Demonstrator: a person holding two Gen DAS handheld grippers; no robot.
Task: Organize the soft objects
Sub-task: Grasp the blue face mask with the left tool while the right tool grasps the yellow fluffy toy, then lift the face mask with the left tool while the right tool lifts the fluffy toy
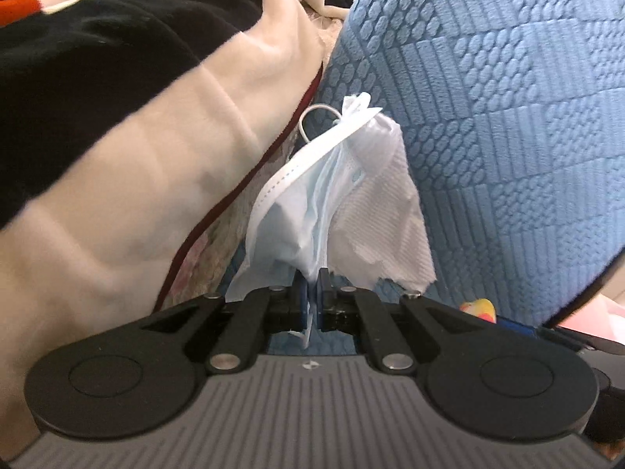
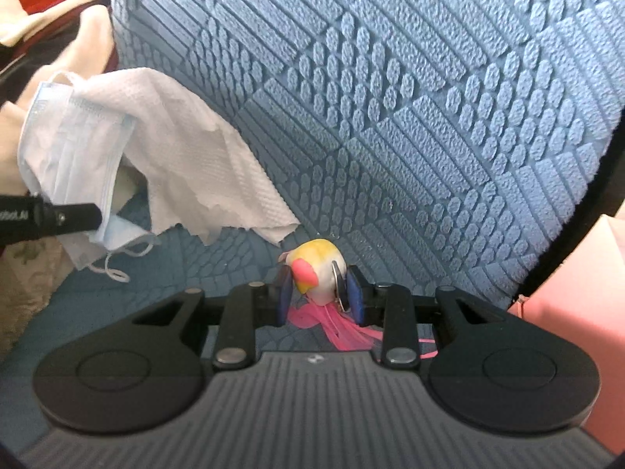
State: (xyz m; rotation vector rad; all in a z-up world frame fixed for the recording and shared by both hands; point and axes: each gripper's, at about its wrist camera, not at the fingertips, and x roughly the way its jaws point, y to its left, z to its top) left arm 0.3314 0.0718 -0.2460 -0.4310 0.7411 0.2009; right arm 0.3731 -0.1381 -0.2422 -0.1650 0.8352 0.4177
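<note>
Your left gripper (image 1: 311,279) was clamped on a limp face mask (image 1: 300,203), with a paper towel (image 1: 384,211) dangling alongside; both looked featherlight and easily torn. Your right gripper (image 2: 321,287) squeezed a small soft toy (image 2: 318,269) around its rounded body above the blue textured cushion (image 2: 410,97).

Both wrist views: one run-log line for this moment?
left gripper: shut on face mask, paper towel | right gripper: shut on soft toy
</note>
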